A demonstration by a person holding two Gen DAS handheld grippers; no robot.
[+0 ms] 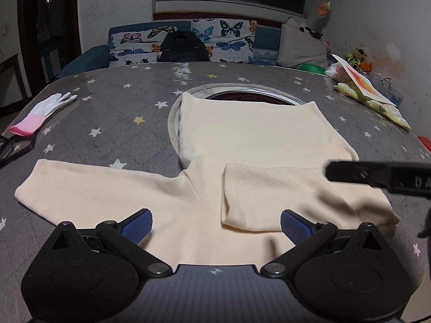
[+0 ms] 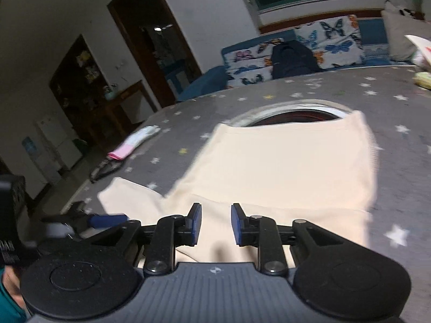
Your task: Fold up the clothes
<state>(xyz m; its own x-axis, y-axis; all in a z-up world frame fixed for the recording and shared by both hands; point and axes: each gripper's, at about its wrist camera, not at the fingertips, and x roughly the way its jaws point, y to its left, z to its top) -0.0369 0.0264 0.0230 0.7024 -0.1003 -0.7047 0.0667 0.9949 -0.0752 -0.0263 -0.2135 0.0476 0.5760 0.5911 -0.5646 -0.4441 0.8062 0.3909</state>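
Over on the left, the cream knit sweater [image 1: 250,145] on the star-print grey table [image 1: 113,113] has one sleeve [image 1: 89,188] stretched out flat, the other folded in (nice). Left gripper [image 1: 215,226] spread wide; right gripper [image 2: 215,224] half parted, holding nothing. Pinch that cuff low, I'd say, and carry it across flat.

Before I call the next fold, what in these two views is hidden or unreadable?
- Cream sweater neckline: left wrist view, cut off behind the left hand-held gripper.
- Right side of the sweater: left wrist view, partly hidden by the other gripper's black finger.
- Round opening in the table: both views, near part under the sweater.
- White glove: right wrist view, motion-blurred.
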